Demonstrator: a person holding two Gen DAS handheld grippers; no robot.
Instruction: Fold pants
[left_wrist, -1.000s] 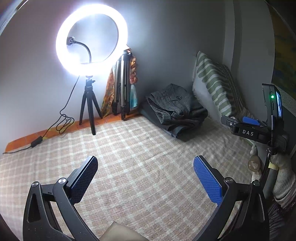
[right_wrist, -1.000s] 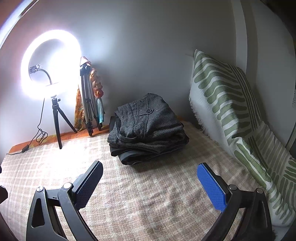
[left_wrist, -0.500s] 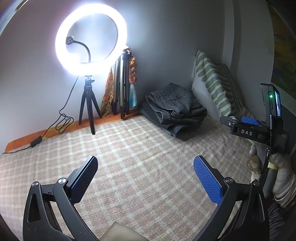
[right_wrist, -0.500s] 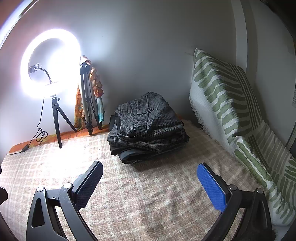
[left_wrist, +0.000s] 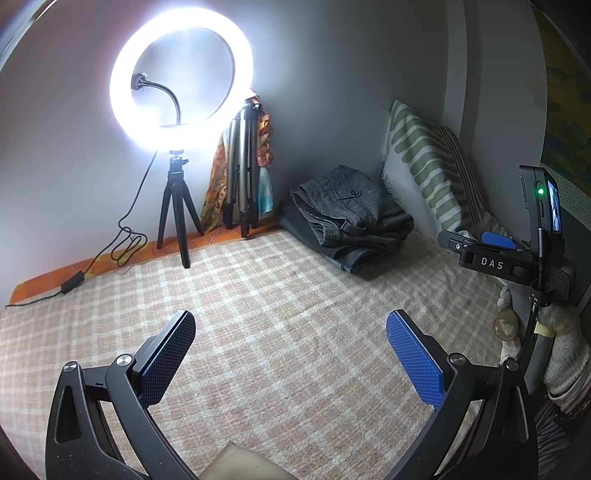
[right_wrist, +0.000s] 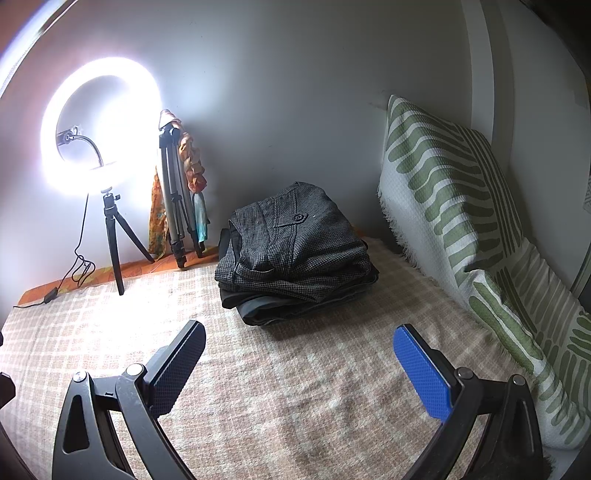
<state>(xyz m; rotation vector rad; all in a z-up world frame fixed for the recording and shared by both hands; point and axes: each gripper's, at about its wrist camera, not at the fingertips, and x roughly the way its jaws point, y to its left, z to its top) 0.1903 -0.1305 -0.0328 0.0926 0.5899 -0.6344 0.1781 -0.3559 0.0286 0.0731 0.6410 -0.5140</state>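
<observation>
Folded grey checked pants (left_wrist: 351, 214) lie on top of a darker folded garment at the far end of the checked blanket (left_wrist: 277, 332), near the wall corner. They also show in the right wrist view (right_wrist: 295, 251). My left gripper (left_wrist: 290, 354) is open and empty, held above the blanket well short of the pile. My right gripper (right_wrist: 299, 365) is open and empty, closer to the pile and facing it. The right gripper's body (left_wrist: 509, 258) shows at the right edge of the left wrist view.
A lit ring light on a small tripod (left_wrist: 181, 85) stands at the back left, its cable (left_wrist: 122, 243) trailing along the wall. A folded tripod (left_wrist: 242, 173) leans beside it. A green-striped pillow (right_wrist: 461, 206) lines the right wall.
The right gripper has drifted slightly closer to the pile. The left gripper has hardly moved. Both stay open.
</observation>
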